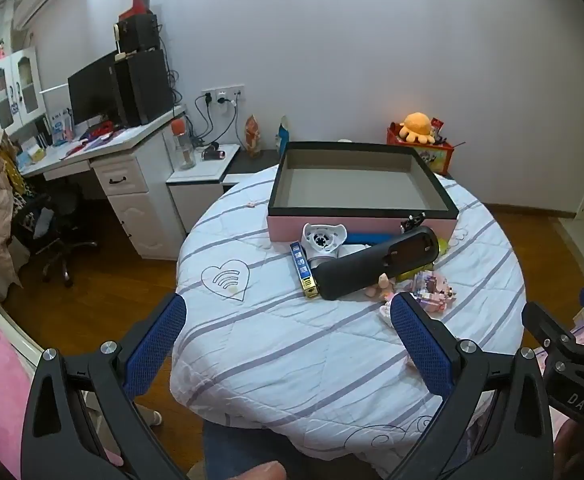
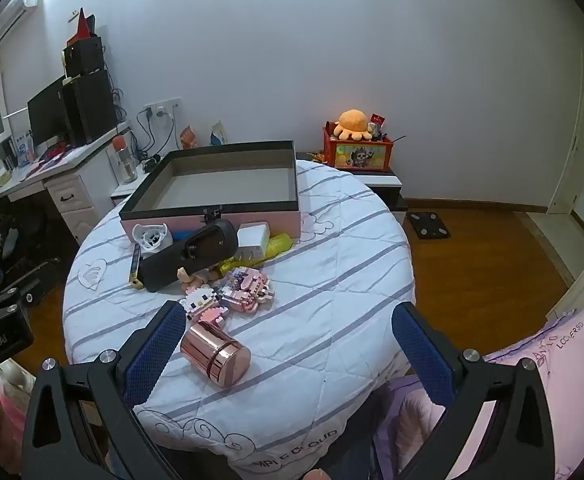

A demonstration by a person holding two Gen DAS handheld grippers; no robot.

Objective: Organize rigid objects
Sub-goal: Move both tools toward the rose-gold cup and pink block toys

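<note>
An open pink box (image 1: 372, 228) (image 2: 251, 220) with a black rim stands empty at the far side of the round table. In front of it lies a pile: a black case (image 1: 376, 264) (image 2: 195, 256), a white fan-like device (image 1: 324, 240) (image 2: 151, 236), a slim blue-and-gold box (image 1: 303, 270), a white charger (image 2: 253, 240), a yellow item (image 2: 277, 245) and pink brick figures (image 2: 243, 286) (image 1: 432, 288). A rose-gold tin (image 2: 215, 354) lies on its side near my right gripper (image 2: 287, 340), which is open and empty. My left gripper (image 1: 287, 340) is open and empty above the near table half.
The table has a white striped quilted cloth (image 1: 292, 340) (image 2: 332, 280). A desk with a monitor (image 1: 91, 96) and an office chair (image 1: 51, 220) stand left. A red toy box (image 2: 358, 152) with an orange plush sits by the back wall. A scale (image 2: 428, 225) lies on the wooden floor.
</note>
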